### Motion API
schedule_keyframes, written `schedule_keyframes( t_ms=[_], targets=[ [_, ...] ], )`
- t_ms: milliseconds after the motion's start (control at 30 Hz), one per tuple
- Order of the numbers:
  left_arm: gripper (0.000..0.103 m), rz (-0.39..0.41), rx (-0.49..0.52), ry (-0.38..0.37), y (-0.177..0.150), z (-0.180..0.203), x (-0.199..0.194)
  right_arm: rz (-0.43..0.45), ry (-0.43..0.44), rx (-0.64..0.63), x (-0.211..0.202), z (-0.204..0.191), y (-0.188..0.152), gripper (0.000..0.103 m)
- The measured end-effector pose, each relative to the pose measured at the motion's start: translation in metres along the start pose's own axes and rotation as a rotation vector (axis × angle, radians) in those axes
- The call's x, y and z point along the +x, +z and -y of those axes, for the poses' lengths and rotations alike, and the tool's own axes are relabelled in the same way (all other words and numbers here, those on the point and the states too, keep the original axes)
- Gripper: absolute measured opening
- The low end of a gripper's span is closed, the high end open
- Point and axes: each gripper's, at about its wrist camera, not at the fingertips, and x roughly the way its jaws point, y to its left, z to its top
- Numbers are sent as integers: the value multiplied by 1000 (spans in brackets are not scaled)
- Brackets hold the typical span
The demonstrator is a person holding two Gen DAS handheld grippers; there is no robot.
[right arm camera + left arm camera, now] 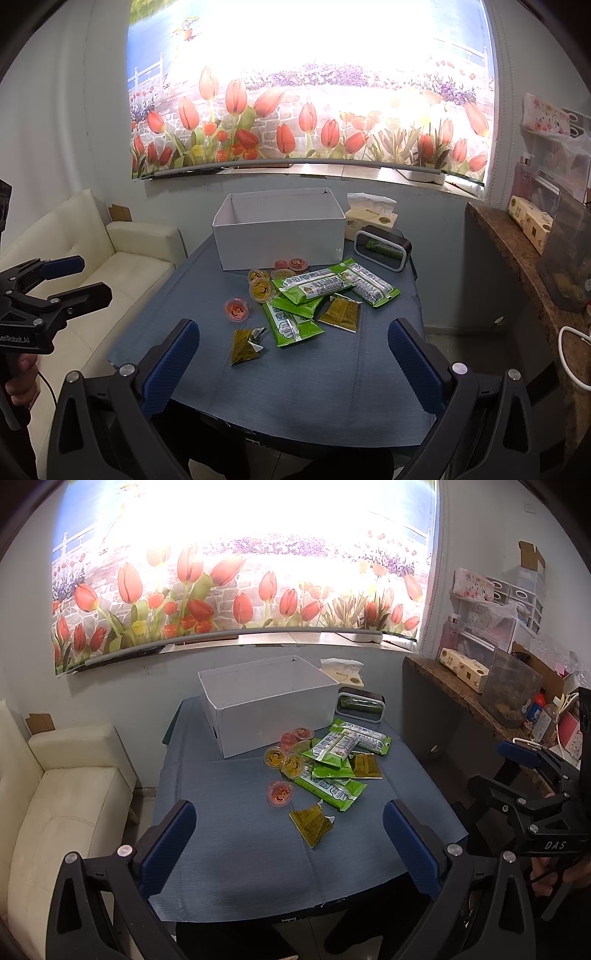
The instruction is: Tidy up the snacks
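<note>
A pile of snacks lies on the blue table (240, 830) in front of an open white box (266, 705) (280, 236). It holds green packets (332, 788) (295, 325), small round jelly cups (280, 794) (237, 309) and olive-brown sachets (310, 821) (245, 345). My left gripper (290, 834) is open and empty above the near table edge; it also shows in the right wrist view (74, 282). My right gripper (293, 354) is open and empty, short of the pile; it also shows in the left wrist view (506, 771).
A black-and-white holder (360, 703) (382, 249) with a green packet stands right of the box, a tissue pack (371, 219) behind it. A cream sofa (70, 794) is left of the table. A cluttered stone counter (480, 705) runs along the right.
</note>
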Motion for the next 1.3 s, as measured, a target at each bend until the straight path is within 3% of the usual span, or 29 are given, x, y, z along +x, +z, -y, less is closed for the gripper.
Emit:
schedule_keyframes(
  t_ms=[1300],
  targets=[
    [103,10,16,-7,-2,3,-2,9,7,-8,-6,-5,2,103]
  ],
)
